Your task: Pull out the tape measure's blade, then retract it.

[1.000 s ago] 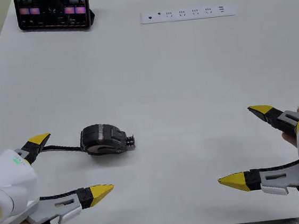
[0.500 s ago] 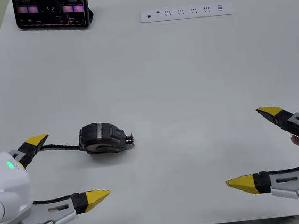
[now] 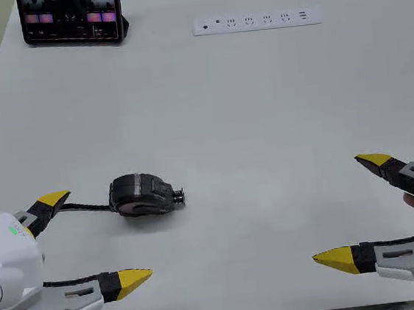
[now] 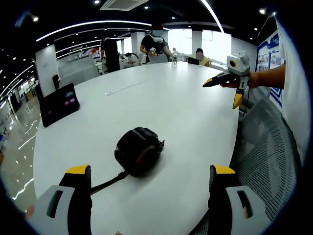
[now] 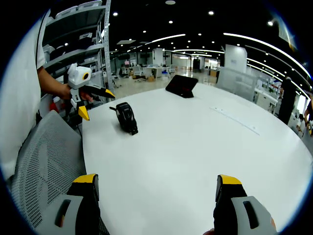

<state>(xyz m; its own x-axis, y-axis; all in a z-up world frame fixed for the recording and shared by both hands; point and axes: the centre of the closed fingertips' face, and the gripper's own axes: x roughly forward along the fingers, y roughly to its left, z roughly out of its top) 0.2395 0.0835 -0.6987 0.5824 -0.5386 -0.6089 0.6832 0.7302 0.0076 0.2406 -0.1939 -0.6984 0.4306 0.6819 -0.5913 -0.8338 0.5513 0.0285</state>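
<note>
A black tape measure (image 3: 141, 194) lies on the white table (image 3: 248, 121), its blade tip facing right and a black strap trailing left. In the left gripper view the tape measure (image 4: 139, 149) rests a short way ahead of the yellow-tipped jaws. My left gripper (image 3: 97, 237) stands open at the near left, its far tip next to the strap, nothing held. At the near right my right gripper (image 3: 353, 210) is open and empty, far from the tape measure (image 5: 126, 117). The left gripper (image 5: 90, 100) also appears in the right gripper view, and the right gripper (image 4: 226, 88) in the left one.
A dark tablet (image 3: 70, 15) stands propped at the far left of the table. A white power strip (image 3: 256, 21) lies along the far edge. A grey mesh chair (image 5: 44, 161) sits by the near edge. People stand in the background beyond the table.
Both grippers have dropped slightly toward the near edge of the table and stay open. The tape measure has not moved.
</note>
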